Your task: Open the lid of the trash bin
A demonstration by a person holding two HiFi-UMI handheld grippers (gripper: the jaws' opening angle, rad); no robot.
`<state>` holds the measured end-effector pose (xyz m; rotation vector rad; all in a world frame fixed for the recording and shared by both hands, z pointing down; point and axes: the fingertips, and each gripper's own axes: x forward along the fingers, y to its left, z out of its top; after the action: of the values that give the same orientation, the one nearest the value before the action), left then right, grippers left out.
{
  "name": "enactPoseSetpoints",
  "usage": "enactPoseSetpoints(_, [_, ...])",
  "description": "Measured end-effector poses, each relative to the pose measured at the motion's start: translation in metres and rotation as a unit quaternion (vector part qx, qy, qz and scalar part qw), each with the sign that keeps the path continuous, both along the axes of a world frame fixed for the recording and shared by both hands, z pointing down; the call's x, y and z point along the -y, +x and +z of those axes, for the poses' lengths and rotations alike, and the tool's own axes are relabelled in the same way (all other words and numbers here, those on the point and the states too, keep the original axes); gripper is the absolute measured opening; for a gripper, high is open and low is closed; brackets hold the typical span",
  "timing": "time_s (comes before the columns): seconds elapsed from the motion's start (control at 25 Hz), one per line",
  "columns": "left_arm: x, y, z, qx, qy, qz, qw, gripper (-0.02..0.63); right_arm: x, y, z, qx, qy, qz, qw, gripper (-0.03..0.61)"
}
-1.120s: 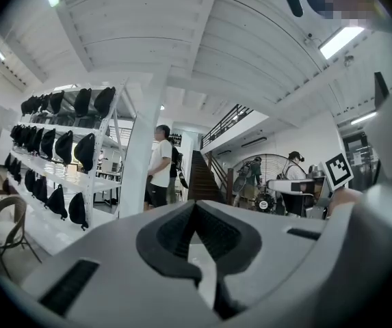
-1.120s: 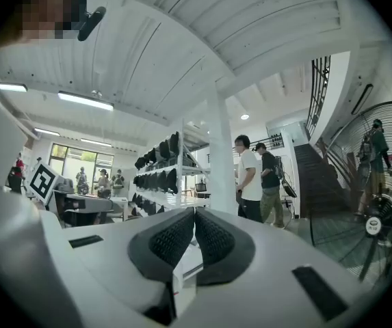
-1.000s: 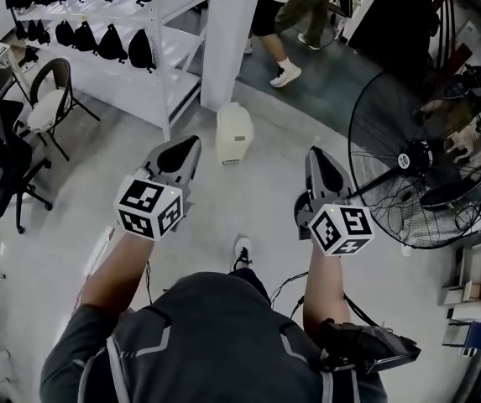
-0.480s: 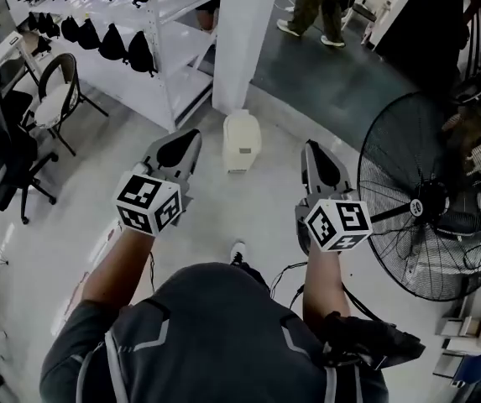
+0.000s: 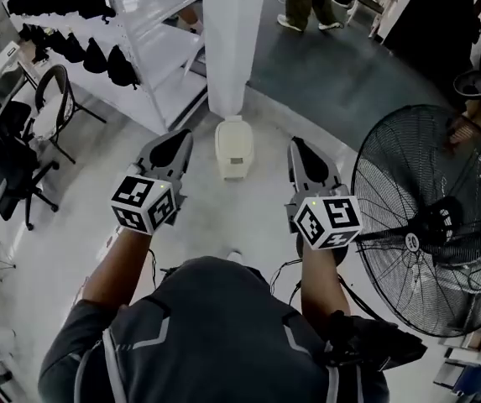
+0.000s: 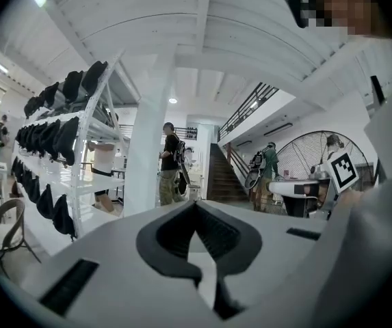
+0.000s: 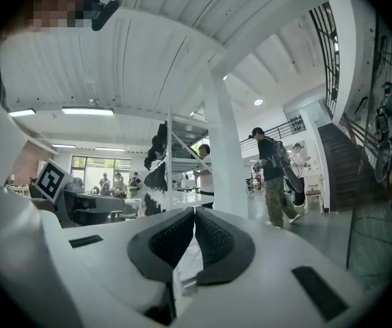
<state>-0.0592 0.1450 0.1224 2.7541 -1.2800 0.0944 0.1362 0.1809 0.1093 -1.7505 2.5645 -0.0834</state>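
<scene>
Both forearms reach forward, left gripper (image 5: 175, 143) and right gripper (image 5: 300, 151) side by side, jaws closed (nothing between). Ahead, the trash bin (image 5: 232, 147) stands upright, lid seemingly down.

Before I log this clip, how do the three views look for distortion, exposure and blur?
Head view: wide-angle bending at the edges, even light, trash bin sharp. Left gripper view: round fisheye with black corners, washed-out ceiling, left gripper soft up close. Right gripper view: same fisheye vignette, far windows blown out, right gripper soft.
</scene>
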Motion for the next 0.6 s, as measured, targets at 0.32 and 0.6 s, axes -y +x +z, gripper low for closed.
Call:
enactPoseSetpoints(0.32, [0.063, 0.028, 0.017, 0.049, -0.012, 0.004, 0.9987, 0.008, 0.072, 0.029, 0.016, 0.013, -0.012, 0.003, 1.000, 0.026])
enactPoseSetpoints(0.6, [0.140, 0.013, 0.034, 0.017, -0.026, 0.043, 0.9986, 0.008, 0.140, 0.016, 0.034, 0.009, -0.029, 0.040, 0.999, 0.027])
